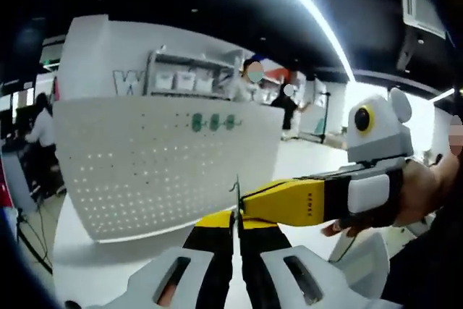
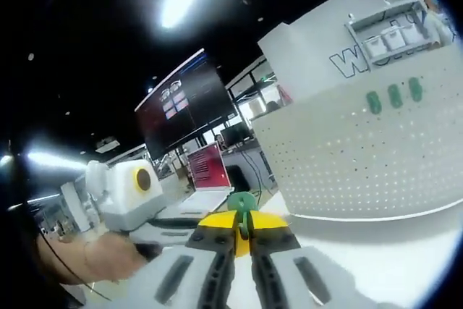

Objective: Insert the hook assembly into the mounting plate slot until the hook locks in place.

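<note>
Left gripper view first: left gripper (image 1: 236,240) clamped shut on a thin metal hook (image 1: 236,192), tip poking up just short of the white pegboard (image 1: 145,171). Right gripper (image 1: 249,206) reaching across from the side, nose touching that same hook, held in a hand (image 1: 423,193). Right gripper view: right gripper (image 2: 243,240) closed on a small green hook (image 2: 241,204), pegboard off to its far side, well apart from it; left gripper (image 2: 145,200) visible beside it in a hand (image 2: 101,258).

Pegboard standing upright on a white table (image 1: 87,273), not yet touched by either hook, so insertion not started, judging by the gap.

For doing it well: probably best to square the hook prongs to one row of holes, ease straight in, then press down till it seats. Easy to skew with a grip this thin.

Counts: two grippers, two held hooks, one pegboard, three green hooks (image 1: 214,122) already sitting in a row near the pegboard's top edge.
</note>
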A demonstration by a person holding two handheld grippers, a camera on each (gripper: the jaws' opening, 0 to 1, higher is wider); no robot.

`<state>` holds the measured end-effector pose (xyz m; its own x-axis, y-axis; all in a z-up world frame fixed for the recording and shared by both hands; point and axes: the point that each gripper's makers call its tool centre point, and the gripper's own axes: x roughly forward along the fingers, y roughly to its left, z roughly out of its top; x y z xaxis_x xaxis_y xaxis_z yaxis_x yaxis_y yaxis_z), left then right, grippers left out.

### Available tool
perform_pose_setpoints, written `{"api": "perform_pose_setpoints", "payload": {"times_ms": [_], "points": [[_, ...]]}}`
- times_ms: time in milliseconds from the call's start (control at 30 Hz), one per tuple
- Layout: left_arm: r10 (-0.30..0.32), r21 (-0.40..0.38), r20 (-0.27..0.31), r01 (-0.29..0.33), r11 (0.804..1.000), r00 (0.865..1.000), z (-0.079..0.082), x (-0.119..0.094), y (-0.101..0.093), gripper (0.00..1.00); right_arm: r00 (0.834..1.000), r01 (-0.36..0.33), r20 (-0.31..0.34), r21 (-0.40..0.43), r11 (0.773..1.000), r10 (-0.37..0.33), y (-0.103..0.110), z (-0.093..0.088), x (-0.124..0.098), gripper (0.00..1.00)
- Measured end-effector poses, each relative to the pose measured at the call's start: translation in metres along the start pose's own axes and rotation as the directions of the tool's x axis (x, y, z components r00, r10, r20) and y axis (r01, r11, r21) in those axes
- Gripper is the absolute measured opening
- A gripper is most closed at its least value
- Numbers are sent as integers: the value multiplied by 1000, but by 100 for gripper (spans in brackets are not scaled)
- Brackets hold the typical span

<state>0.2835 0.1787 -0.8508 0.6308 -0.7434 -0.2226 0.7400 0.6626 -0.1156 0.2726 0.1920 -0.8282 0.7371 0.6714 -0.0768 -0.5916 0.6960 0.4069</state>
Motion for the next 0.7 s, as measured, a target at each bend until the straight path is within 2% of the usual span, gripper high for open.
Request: {"api": "perform_pose_setpoints", "payload": {"times_ms": [167, 267, 367, 500, 567, 633, 700], "points": [[1, -5, -28, -1, 1000, 1000, -4, 1, 0, 2, 1000, 10, 10, -21, 1000, -10, 0, -2, -1, 1], [-6, -11, -22, 6, 1000, 1000, -3, 1, -1, 2, 1000, 16, 17, -8, 1000, -16, -1, 0, -1, 0], [-15, 1, -16, 15, 1000, 1000, -3, 2, -2, 3, 1000, 20, 14, -47, 999, -20, -1, 1, -2, 0], [-62, -70, -1, 62, 996, 998, -8, 2, -3, 4, 1000, 9, -4, -35, 999, -9, -5, -3, -2, 0], [-78, -69, -5, 77, 995, 997, -12, 2, -4, 4, 1000, -1, -17, -33, 999, 0, -5, -5, -1, 0], [-72, -14, -18, 71, 997, 997, -15, 2, -6, 5, 1000, -6, -30, -43, 999, 5, -5, -8, -2, 0], [-66, -3, -38, 66, 998, 997, -19, 2, -8, 5, 999, -6, -35, -53, 999, 5, -6, -8, -2, 0]]}}
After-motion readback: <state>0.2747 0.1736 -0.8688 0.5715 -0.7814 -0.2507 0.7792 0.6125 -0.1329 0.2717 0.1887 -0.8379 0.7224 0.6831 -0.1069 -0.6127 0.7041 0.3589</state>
